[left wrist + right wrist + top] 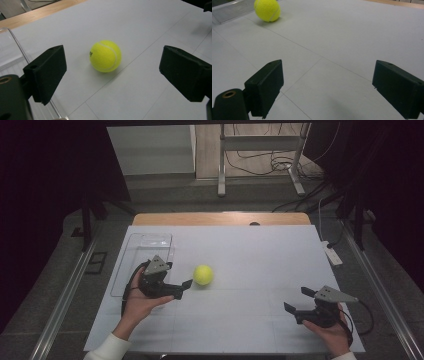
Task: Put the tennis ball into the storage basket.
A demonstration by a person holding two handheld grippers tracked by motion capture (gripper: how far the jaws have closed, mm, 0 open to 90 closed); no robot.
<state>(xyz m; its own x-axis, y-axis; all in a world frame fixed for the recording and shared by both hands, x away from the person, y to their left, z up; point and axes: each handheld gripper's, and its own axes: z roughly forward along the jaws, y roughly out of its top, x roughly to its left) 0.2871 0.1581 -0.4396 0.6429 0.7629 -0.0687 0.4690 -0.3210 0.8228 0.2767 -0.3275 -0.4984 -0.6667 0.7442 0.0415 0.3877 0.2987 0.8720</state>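
Early in the job, by the look of it: tennis ball lying free on the white table cover, just right of the clear plastic tray and not yet in any grip. Left gripper aimed at the ball from close by, jaws spread wide with nothing between them — ball a little ahead of the pads in the left gripper view, apart from both. Right gripper parked low near the front right of the cover, well apart from the ball, jaws likewise wide and empty; ball far off at the top left of the right gripper view, beside the tray's edge. Still to do, judging from the layout: close in, grasp, lift — probably over into the tray. White cover matte, marked with faint seam lines, laid over a wooden tabletop showing at the far edge. Room dim, dark curtains at both sides, a metal stand and loose cables on the floor behind.
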